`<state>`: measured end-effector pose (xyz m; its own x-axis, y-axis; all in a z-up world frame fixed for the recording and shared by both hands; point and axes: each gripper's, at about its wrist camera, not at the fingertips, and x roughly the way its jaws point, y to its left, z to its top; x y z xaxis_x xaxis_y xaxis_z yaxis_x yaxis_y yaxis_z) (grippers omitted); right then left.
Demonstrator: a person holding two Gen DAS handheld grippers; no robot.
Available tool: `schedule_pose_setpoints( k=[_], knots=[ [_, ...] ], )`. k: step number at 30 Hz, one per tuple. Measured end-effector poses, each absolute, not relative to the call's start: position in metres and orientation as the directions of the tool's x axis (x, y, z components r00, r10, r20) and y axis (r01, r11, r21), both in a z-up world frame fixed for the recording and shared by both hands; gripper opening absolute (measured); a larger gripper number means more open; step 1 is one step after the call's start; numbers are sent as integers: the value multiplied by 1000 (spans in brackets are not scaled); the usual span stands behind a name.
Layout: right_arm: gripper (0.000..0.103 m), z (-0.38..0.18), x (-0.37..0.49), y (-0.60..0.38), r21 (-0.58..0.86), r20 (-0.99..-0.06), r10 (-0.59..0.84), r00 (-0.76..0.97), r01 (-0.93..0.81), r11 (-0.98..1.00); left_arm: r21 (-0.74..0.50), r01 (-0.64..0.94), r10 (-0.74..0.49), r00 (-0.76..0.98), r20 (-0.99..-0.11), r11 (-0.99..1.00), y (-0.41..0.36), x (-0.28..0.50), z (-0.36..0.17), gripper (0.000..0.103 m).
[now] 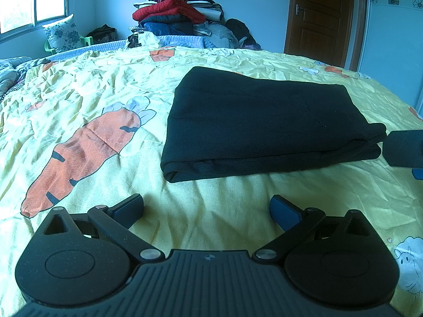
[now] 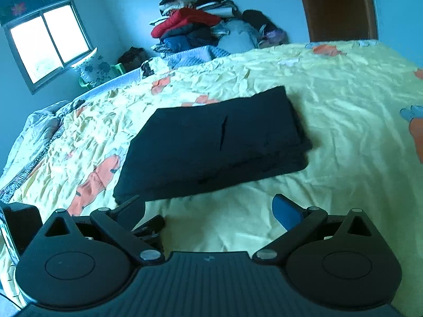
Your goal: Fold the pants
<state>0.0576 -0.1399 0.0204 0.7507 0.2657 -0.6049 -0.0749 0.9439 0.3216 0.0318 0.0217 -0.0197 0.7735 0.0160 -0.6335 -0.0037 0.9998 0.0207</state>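
Observation:
Black pants lie folded into a flat rectangle on the yellow carrot-print bedspread. My left gripper is open and empty, just short of the fold's near edge. The right gripper's body shows at the right edge of the left wrist view, beside the pants' right end. In the right wrist view the folded pants lie ahead and my right gripper is open and empty above the bedspread. The left gripper's tip shows low at the left.
A heap of clothes and quilts is piled against the far wall behind the bed. A brown door stands at the far right. A window and a floral pillow are at the far left.

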Motion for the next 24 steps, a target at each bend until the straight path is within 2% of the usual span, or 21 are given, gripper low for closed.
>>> schedule_pose_setpoints(
  k=[9, 18, 22, 24],
  knots=[
    [103, 9, 59, -151, 248, -594, 183, 784, -39, 968, 21, -4, 16, 774, -634, 1000, 22, 32, -20, 103],
    [103, -20, 61, -148, 82, -599, 44, 799, 7, 997, 21, -4, 16, 774, -633, 1000, 22, 32, -20, 103],
    [103, -32, 63, -139, -62, -607, -68, 792, 38, 997, 21, -4, 16, 774, -633, 1000, 22, 32, -20, 103],
    [103, -36, 63, -138, -87, -608, -81, 790, 35, 996, 21, -4, 16, 774, -633, 1000, 22, 32, -20, 103]
  ],
)
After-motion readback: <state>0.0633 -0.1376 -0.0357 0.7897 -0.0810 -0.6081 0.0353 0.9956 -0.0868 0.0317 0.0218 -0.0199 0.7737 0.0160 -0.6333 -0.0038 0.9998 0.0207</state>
